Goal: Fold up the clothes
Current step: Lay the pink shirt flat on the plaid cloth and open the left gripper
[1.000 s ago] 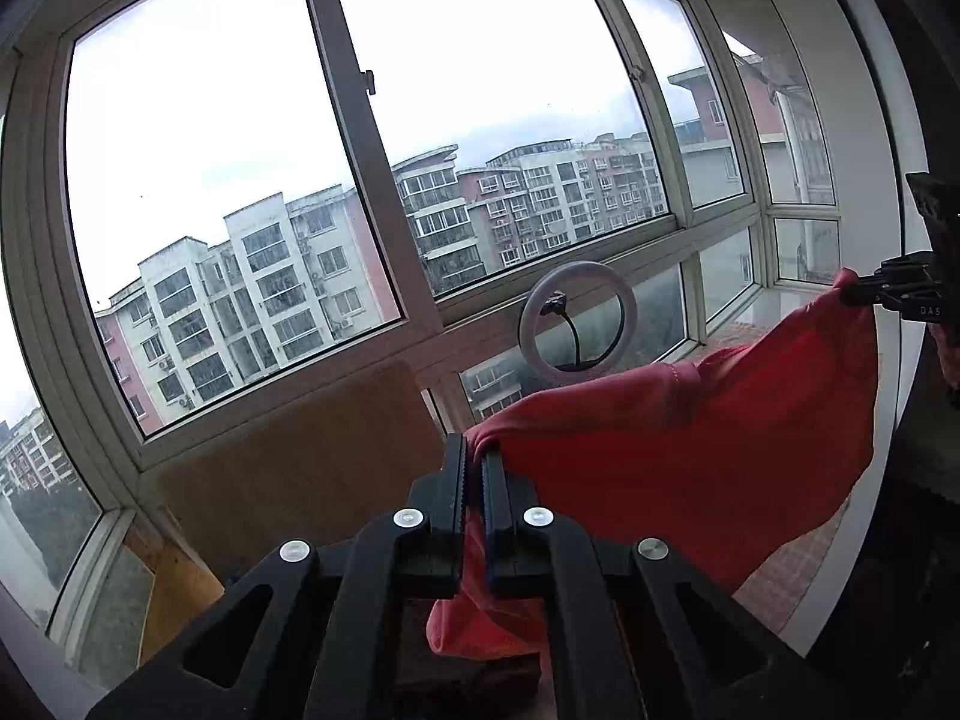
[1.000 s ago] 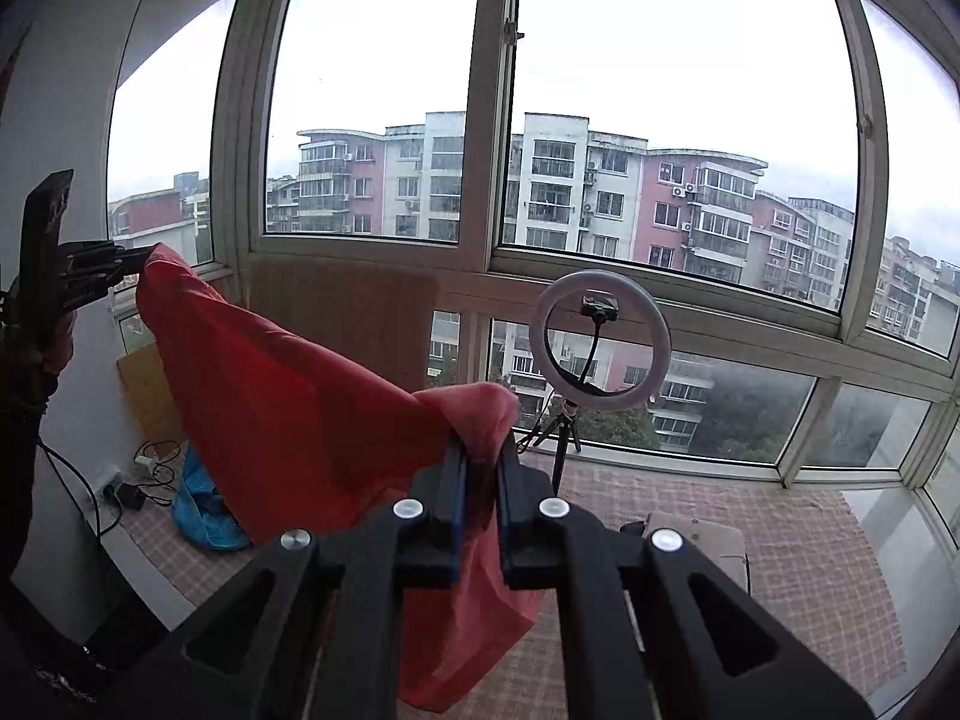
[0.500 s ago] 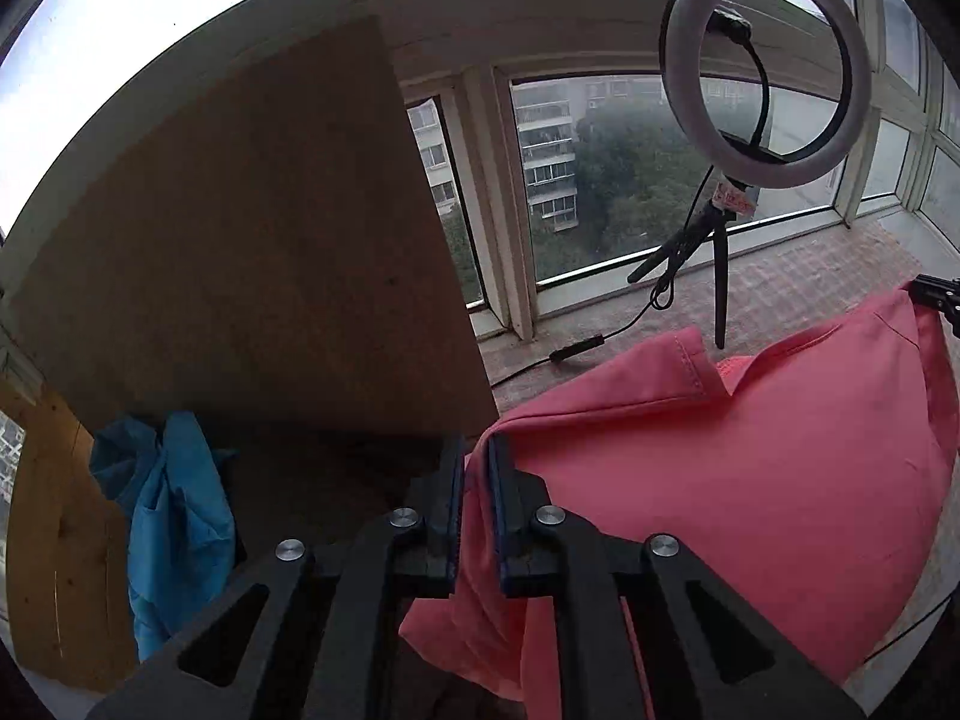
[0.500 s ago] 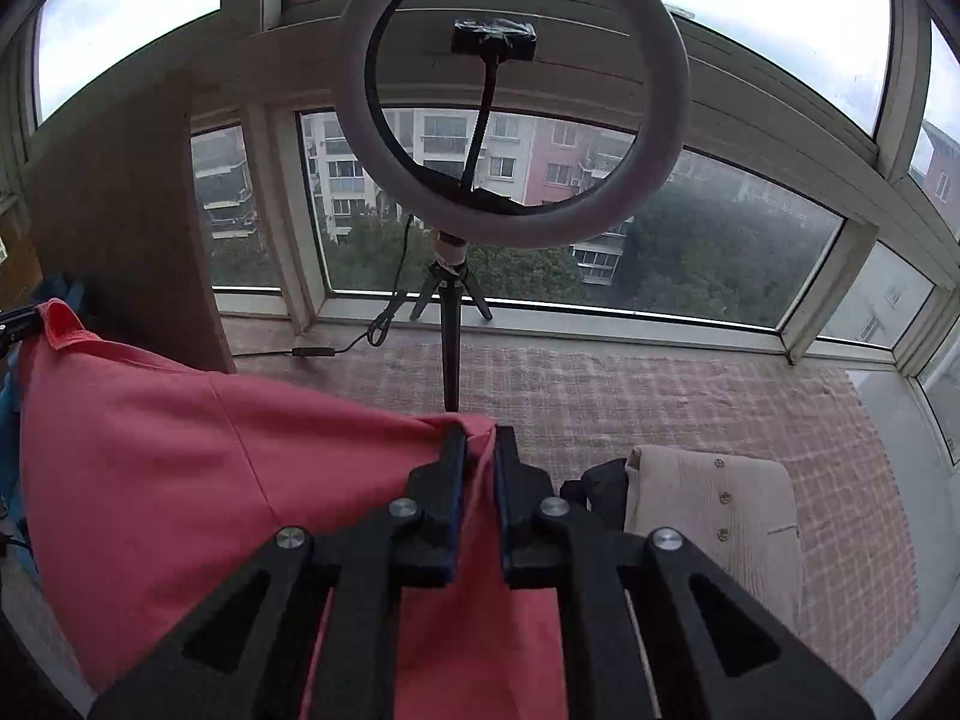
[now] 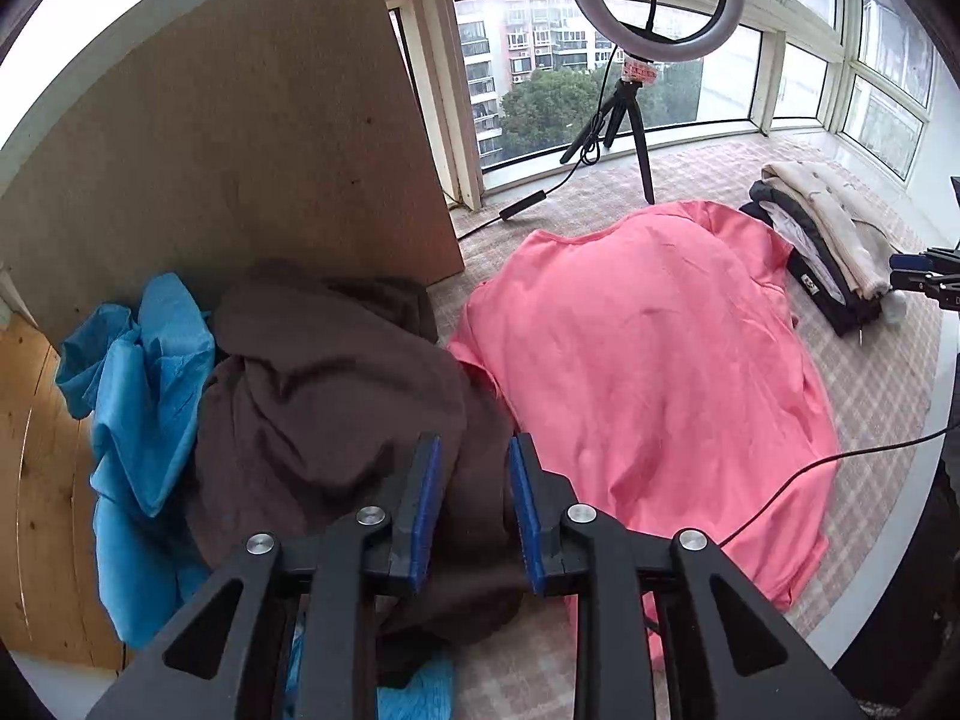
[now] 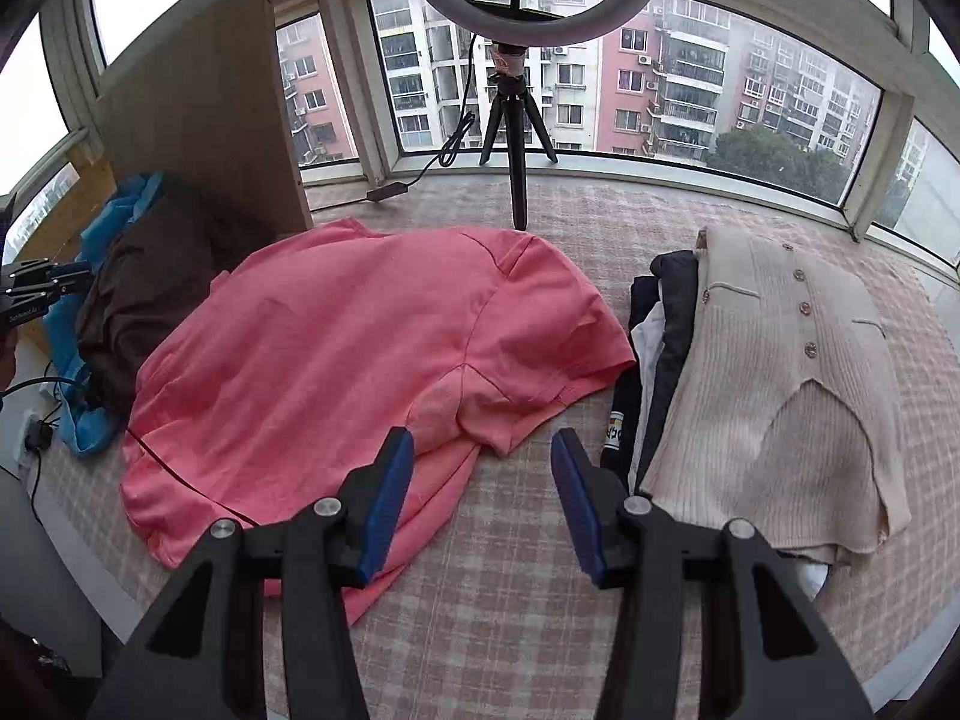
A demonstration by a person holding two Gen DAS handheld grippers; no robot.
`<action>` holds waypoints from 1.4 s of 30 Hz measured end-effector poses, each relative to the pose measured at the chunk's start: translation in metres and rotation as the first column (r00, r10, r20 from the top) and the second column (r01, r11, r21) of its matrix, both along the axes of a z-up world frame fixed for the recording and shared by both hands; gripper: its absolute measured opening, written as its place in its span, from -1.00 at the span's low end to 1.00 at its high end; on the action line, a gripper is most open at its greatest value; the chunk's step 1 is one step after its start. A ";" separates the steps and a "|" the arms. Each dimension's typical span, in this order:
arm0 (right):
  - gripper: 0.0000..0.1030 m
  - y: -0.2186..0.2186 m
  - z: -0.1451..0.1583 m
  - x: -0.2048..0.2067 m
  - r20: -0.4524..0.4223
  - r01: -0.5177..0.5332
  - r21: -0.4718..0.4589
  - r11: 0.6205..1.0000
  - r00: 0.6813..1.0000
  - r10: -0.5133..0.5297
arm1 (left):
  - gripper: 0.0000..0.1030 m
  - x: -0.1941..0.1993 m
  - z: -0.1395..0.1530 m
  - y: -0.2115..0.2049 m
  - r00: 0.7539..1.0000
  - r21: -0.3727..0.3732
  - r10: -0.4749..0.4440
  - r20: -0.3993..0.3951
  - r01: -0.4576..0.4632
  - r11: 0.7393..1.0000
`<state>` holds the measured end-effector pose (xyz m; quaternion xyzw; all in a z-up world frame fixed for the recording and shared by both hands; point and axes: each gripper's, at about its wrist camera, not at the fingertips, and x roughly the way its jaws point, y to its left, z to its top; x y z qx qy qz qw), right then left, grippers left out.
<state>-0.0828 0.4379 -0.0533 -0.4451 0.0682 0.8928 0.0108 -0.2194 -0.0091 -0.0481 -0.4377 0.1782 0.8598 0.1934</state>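
Both jaws opening, nothing between them; pink shirt (image 6: pixel 360 330) lies rumpled, right sleeve bunched. Folding now risks locked-in creases.

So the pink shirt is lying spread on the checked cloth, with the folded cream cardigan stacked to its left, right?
Not quite: in the right wrist view the cream cardigan is stacked to the right of the pink shirt, not the left. The shirt does lie spread on the checked cloth.
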 end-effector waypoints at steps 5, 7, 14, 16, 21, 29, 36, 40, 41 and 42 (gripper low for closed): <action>0.01 -0.007 0.012 0.056 -0.050 0.025 -0.110 0.994 0.998 -0.030 | -0.45 0.060 -0.002 -0.041 0.999 -0.004 0.004 0.040 -0.004 1.000; 0.06 -0.014 0.001 0.064 -0.035 0.036 -0.128 0.991 0.999 -0.041 | -0.41 0.072 -0.018 -0.041 0.998 -0.006 -0.019 0.060 0.019 1.000; 0.06 -0.079 -0.113 0.031 0.185 -0.044 -0.013 0.999 0.982 0.046 | -0.41 0.088 -0.128 0.016 0.961 -0.001 -0.169 0.220 0.173 0.985; 0.06 -0.092 -0.133 0.025 0.217 -0.069 -0.047 0.997 0.973 0.077 | -0.41 0.087 -0.151 0.031 0.950 -0.019 -0.183 0.251 0.194 0.981; 0.06 -0.122 -0.147 0.007 0.221 -0.129 -0.014 0.992 0.967 0.129 | -0.46 0.077 -0.159 0.051 0.943 0.062 -0.192 0.270 0.183 0.981; -0.92 -0.094 -0.115 0.018 0.084 -0.067 -0.199 0.978 0.993 0.086 | -0.97 0.088 -0.123 0.055 0.939 0.115 -0.209 0.274 0.184 0.976; -0.94 -0.014 -0.041 0.095 -0.072 0.120 -0.317 0.941 0.986 -0.151 | -0.97 0.081 -0.047 0.030 0.972 0.106 -0.180 0.149 0.166 0.980; -0.94 0.022 -0.042 0.092 -0.016 0.322 -0.064 0.944 0.946 -0.324 | -0.86 0.038 -0.060 0.059 0.980 0.056 -0.139 0.141 0.133 0.990; -0.93 0.029 -0.053 0.082 0.035 0.351 0.048 0.935 0.935 -0.353 | -0.84 0.030 -0.070 0.067 0.983 0.013 -0.122 0.138 0.121 0.993; -0.93 0.033 -0.063 0.075 0.073 0.348 0.086 0.933 0.932 -0.355 | -0.84 0.024 -0.080 0.074 0.987 -0.039 -0.098 0.130 0.104 0.994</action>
